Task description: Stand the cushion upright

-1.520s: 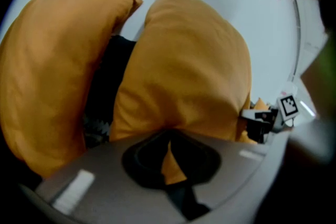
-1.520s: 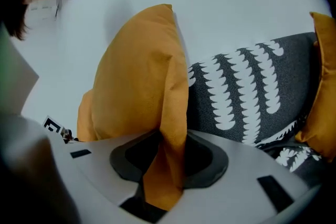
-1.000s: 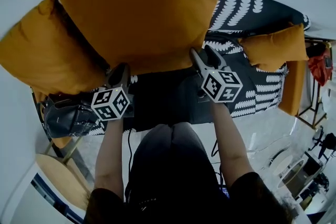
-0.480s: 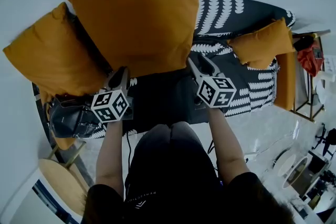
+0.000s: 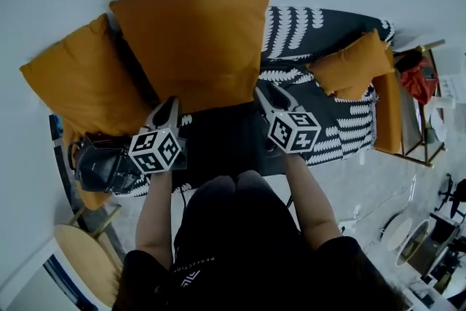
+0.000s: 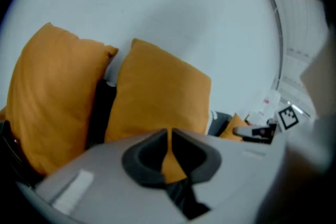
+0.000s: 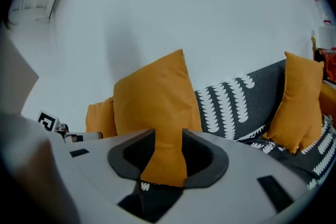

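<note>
The left gripper [image 5: 169, 105] and right gripper [image 5: 262, 94] each grip a lower corner of the cushion [image 5: 193, 40], their jaws closing with orange fabric pinched between them. The cushion is held upright over the patterned sofa [image 5: 320, 22]. Just left of it is a second cushion [image 5: 84, 80], and a small cushion [image 5: 349, 65] lies well apart to the right.
</note>
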